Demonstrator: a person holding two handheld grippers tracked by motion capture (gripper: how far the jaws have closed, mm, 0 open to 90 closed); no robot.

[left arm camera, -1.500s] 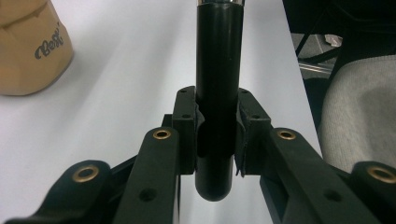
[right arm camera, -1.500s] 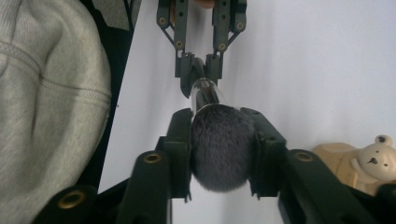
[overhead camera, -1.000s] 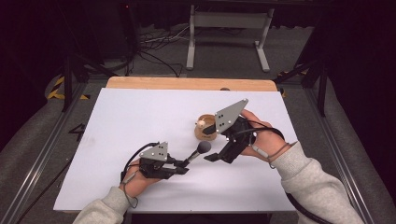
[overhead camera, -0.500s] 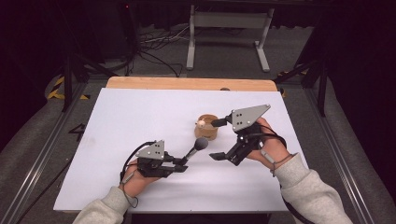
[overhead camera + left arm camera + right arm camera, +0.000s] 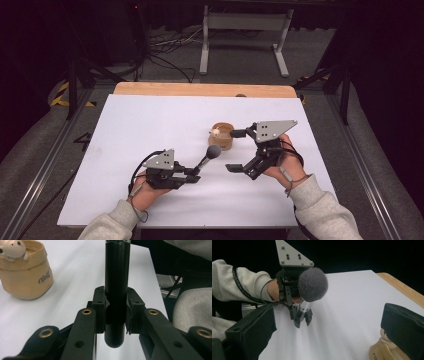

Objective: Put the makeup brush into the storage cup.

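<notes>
The white worktop (image 5: 150, 130) carries little: a small tan pot (image 5: 222, 136) right of the middle, with a pale animal figure (image 5: 11, 248) peeking over its rim, and the two grippers on the person's side of it. The left gripper (image 5: 192, 172) lies low over the sheet with its jaws clamped on the black handle of a makeup brush (image 5: 207, 156), whose fluffy grey head (image 5: 313, 284) tilts up towards the pot without touching it. The right gripper (image 5: 235, 150) hangs just beside the pot, its jaws having just been opening; they now stand wide apart with nothing between them, one pad close to the pot's rim, the other out over bare sheet.

I'd judge the next step to be a grasp on the pot, or taking the brush across. To do it well, the right hand should centre the pot between the jaws before closing, and keep clear of the figure. The left should hold the brush steady and out of the way.
</notes>
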